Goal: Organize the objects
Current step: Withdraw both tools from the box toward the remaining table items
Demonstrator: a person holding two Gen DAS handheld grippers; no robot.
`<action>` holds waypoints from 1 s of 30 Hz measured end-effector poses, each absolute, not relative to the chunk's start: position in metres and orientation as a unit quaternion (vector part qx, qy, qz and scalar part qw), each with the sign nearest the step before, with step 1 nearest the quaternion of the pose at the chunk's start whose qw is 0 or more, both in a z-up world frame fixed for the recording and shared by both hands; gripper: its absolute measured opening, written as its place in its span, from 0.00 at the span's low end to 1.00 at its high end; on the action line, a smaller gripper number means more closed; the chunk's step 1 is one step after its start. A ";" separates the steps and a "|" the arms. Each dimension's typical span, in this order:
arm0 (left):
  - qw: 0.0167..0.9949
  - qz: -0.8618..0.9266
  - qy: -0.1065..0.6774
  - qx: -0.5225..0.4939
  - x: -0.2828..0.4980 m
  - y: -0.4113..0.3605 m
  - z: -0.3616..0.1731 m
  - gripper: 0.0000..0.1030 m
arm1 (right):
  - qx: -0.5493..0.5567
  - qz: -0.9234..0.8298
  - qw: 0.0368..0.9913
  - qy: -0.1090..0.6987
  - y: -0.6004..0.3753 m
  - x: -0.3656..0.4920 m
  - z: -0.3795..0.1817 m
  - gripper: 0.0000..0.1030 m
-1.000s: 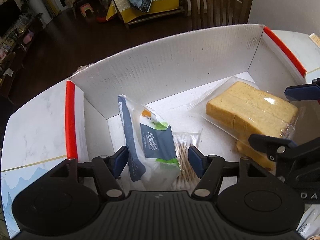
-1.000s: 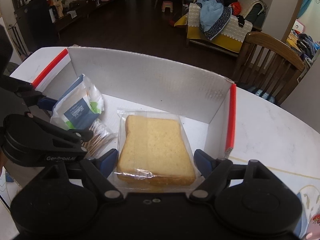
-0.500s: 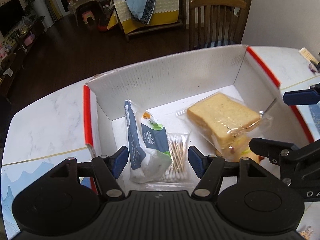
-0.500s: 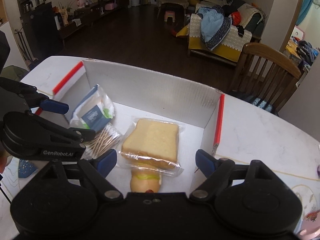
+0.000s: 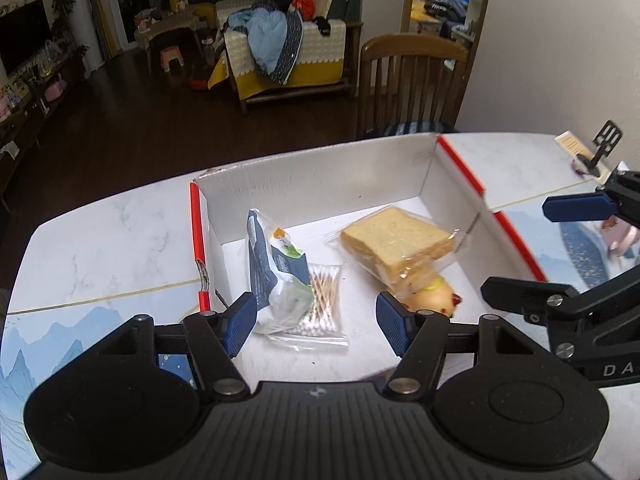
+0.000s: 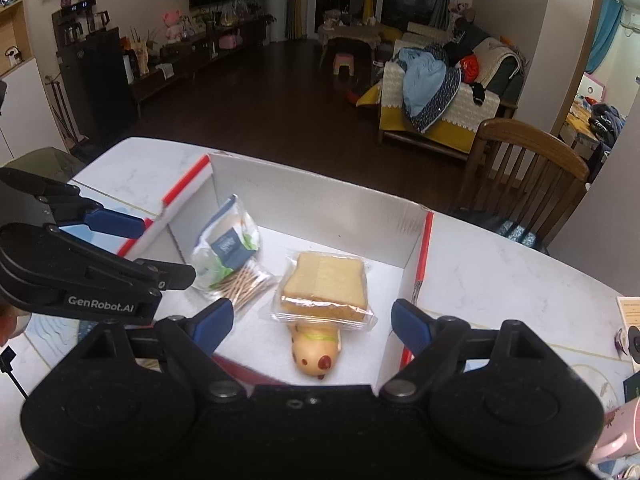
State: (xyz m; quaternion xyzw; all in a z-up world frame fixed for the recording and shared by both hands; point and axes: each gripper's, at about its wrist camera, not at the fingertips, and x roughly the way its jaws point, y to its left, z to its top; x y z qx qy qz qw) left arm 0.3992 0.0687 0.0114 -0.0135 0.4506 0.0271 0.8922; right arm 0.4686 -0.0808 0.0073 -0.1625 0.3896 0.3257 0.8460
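Note:
A white cardboard box with red edges [image 5: 320,188] [image 6: 320,216] sits on the marble table. Inside lie a tissue pack [image 5: 276,272] [image 6: 226,250], a bag of cotton swabs [image 5: 324,300] [image 6: 246,282], wrapped sliced bread [image 5: 396,240] [image 6: 324,284] and a yellow toy [image 5: 434,298] [image 6: 316,350] partly under the bread. My left gripper [image 5: 316,320] is open and empty above the box's near side. My right gripper [image 6: 312,324] is open and empty, above the toy's end of the box.
A wooden chair [image 5: 412,84] [image 6: 524,176] stands behind the table. A pink cup [image 6: 616,436] and a small card [image 6: 630,308] are on the table at right. A phone stand [image 5: 600,152] is at the far right edge.
Both grippers have pulled back and up from the box, open and empty. The bread and tissue pack stay in the box; the yellow toy has come into view under the bread.

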 end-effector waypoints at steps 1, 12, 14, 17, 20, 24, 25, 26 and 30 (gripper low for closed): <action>0.894 0.026 0.447 -0.017 0.395 0.068 0.015 0.63 | -0.160 0.327 0.847 0.388 -0.082 0.465 0.010 0.84; 0.912 0.001 0.411 -0.021 0.341 0.051 0.039 0.63 | -0.133 0.345 0.858 0.358 -0.103 0.416 0.037 0.88; 0.915 -0.003 0.404 -0.014 0.331 0.047 0.041 0.63 | -0.123 0.345 0.859 0.358 -0.107 0.409 0.039 0.89; 0.916 -0.010 0.400 -0.017 0.318 0.042 0.042 0.63 | -0.114 0.343 0.862 0.356 -0.113 0.399 0.041 0.90; 0.919 -0.011 0.394 -0.025 0.305 0.042 0.044 0.76 | -0.105 0.339 0.866 0.351 -0.119 0.388 0.042 0.93; 0.923 -0.017 0.383 -0.027 0.287 0.039 0.045 0.77 | -0.094 0.334 0.870 0.350 -0.126 0.375 0.040 0.95; 0.923 -0.019 0.382 -0.030 0.283 0.039 0.046 0.77 | -0.094 0.333 0.871 0.350 -0.128 0.370 0.039 0.95; 0.924 -0.020 0.381 -0.033 0.279 0.039 0.045 0.77 | -0.092 0.332 0.871 0.350 -0.129 0.367 0.038 0.96; 0.925 -0.020 0.377 -0.035 0.266 0.038 0.043 0.79 | -0.083 0.330 0.870 0.356 -0.134 0.351 0.035 0.98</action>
